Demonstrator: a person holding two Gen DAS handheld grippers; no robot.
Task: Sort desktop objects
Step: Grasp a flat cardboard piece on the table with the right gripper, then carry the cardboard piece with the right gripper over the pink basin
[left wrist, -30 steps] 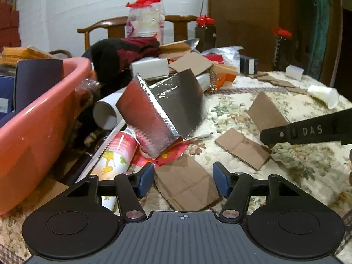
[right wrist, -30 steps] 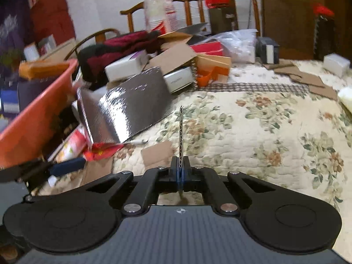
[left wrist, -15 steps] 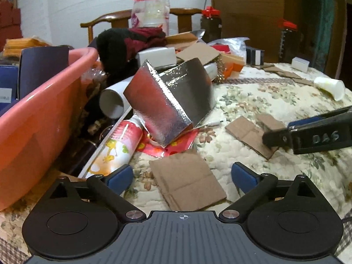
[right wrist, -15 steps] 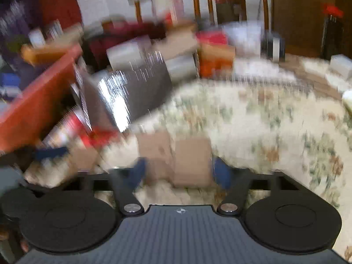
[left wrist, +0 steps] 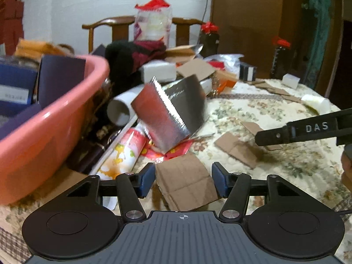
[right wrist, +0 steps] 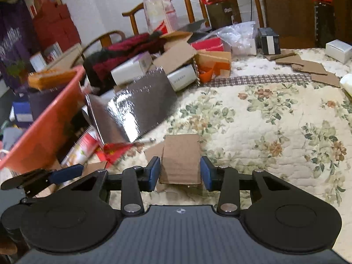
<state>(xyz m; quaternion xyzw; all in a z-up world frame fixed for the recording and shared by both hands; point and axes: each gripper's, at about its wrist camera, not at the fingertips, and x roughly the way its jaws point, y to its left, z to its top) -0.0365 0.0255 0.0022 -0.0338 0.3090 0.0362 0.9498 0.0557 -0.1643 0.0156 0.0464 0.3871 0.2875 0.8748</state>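
Observation:
My left gripper [left wrist: 183,181] is open, its blue pads on either side of a flat brown cardboard piece [left wrist: 187,183] lying on the floral cloth. My right gripper [right wrist: 179,172] is open too, with a smaller cardboard piece [right wrist: 180,158] lying between its pads, not squeezed. That gripper also shows as a black bar at the right of the left wrist view [left wrist: 308,129]. A silver foil bag [left wrist: 171,114] leans against the clutter behind; it also shows in the right wrist view [right wrist: 136,107]. A pink tub [left wrist: 44,127] holding boxes stands at the left.
More cardboard scraps [left wrist: 237,147] lie on the cloth to the right. A white tube [left wrist: 121,107], a printed roll [left wrist: 123,151], boxes [right wrist: 132,70], dark clothing and jars pile up behind. A white cup [left wrist: 316,105] lies at far right. Wooden chairs stand behind the table.
My right gripper opened and let go of the cardboard piece it held upright; the piece now lies flat between its pads. My left gripper widened, then narrowed around the larger cardboard.

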